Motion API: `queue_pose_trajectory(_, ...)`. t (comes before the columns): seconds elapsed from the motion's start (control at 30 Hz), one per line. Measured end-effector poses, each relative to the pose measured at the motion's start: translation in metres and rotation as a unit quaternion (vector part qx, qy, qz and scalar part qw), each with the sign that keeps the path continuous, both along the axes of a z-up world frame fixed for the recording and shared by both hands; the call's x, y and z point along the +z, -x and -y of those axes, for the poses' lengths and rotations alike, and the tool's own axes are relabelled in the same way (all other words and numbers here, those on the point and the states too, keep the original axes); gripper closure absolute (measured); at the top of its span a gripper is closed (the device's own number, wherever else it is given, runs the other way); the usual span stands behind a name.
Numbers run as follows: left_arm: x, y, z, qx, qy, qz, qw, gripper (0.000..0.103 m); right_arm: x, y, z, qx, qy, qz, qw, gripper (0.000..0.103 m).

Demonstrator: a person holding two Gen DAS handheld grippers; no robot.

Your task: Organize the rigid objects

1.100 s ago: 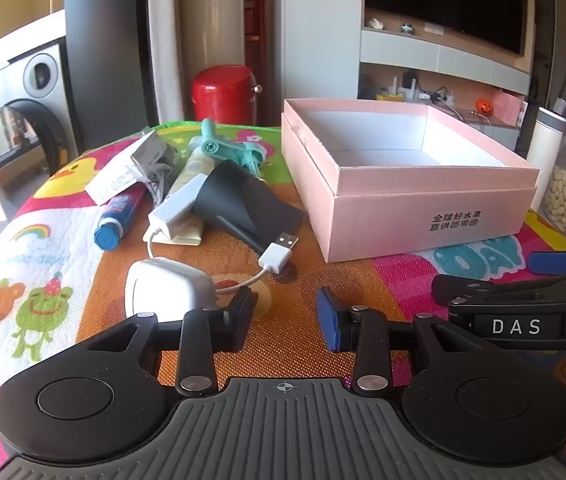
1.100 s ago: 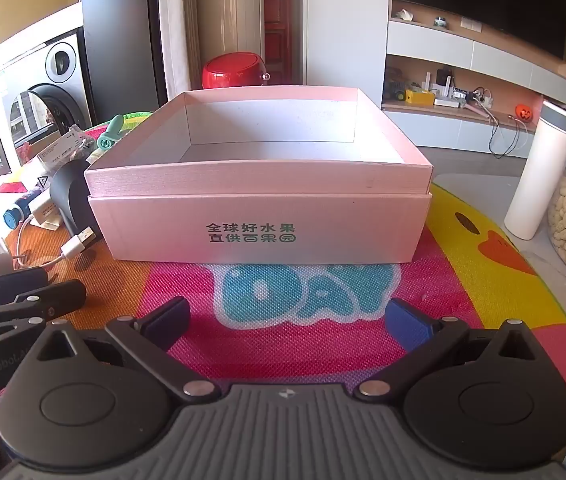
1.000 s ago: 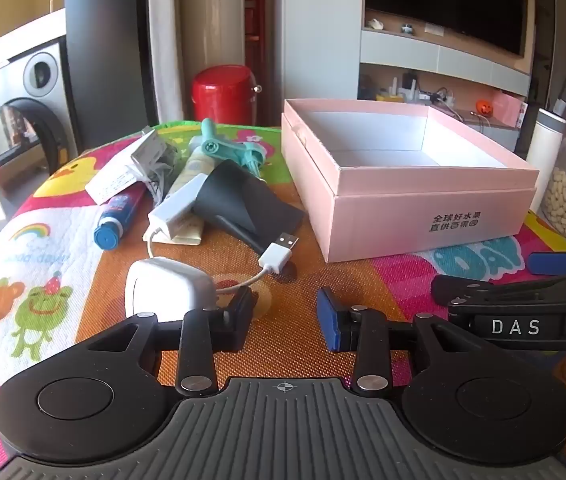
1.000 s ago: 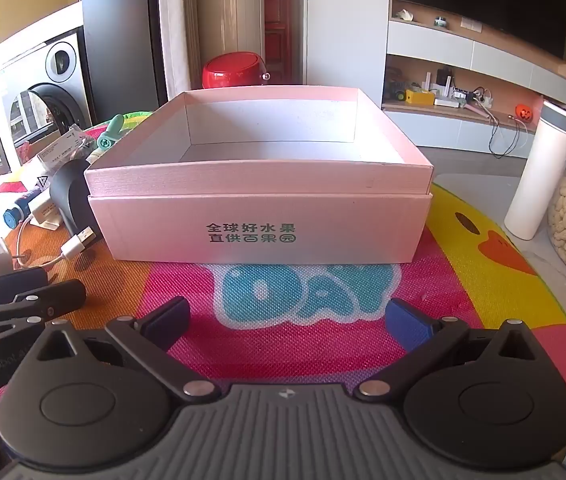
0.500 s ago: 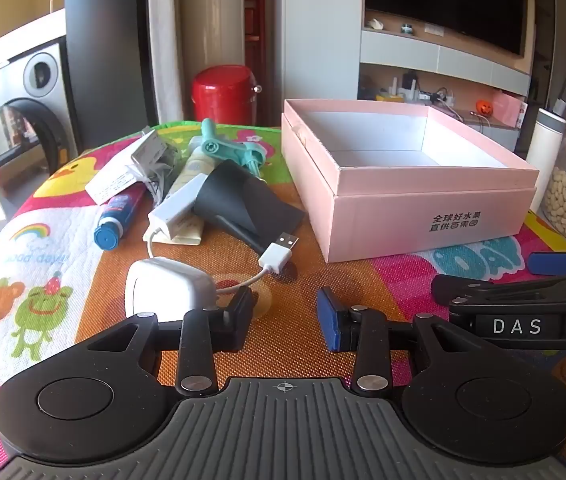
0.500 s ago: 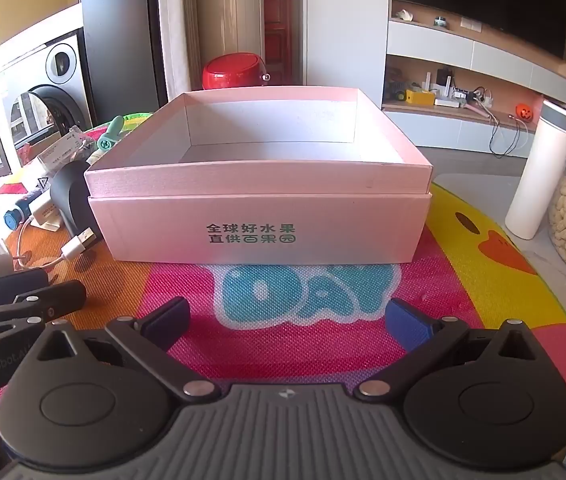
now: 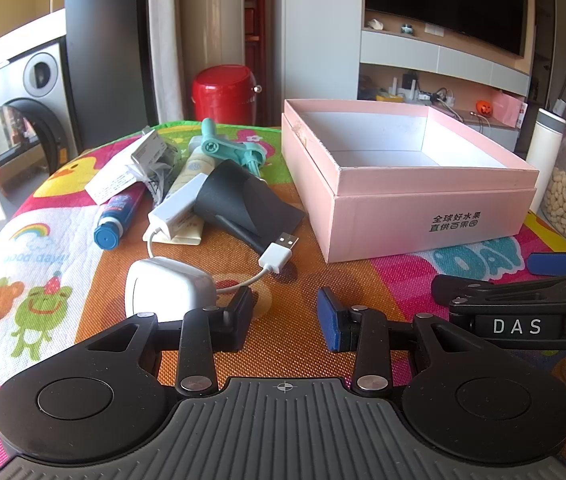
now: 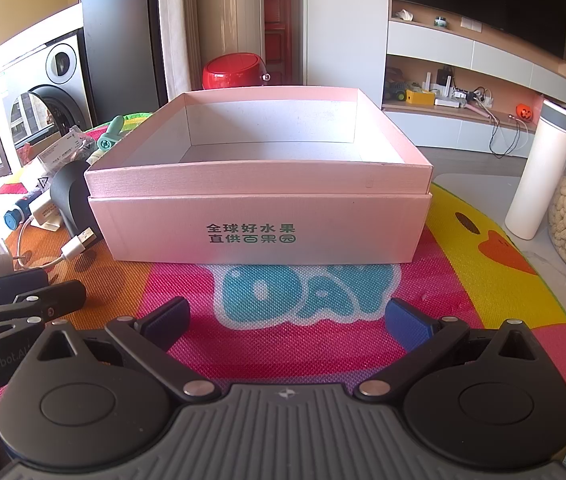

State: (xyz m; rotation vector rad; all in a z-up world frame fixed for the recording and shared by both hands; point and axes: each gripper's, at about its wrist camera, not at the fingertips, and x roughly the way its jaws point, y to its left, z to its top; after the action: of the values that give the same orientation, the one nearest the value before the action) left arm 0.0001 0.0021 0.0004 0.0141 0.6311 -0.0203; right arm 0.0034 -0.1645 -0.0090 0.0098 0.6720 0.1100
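Nothing has moved since earlier: you are hovering both the left gripper (image 7: 285, 312) and right gripper (image 8: 285, 316) open and empty, with sorting unstarted, so next reach the white charger (image 7: 167, 290) just ahead-left for the pink box (image 8: 259, 200).

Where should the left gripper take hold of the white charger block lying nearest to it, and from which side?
Grip the white charger block across its broad rounded body, coming from above. It lies flat on the mat, and the thin white cable leaves its right side, so the left gripper should probably avoid that side.

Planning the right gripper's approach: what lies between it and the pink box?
Nothing: in the right wrist view only bare colourful mat lies between the open right gripper and the pink box.
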Motion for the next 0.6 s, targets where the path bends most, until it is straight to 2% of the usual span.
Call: queue_pose_trajectory(0.6,0.0012,0.0014,-0.0026,0.0,-0.001,0.0,1.0,0.063,0.0,-0.0001,0.0003,0.0,0.0,0.0,1.0,0.0)
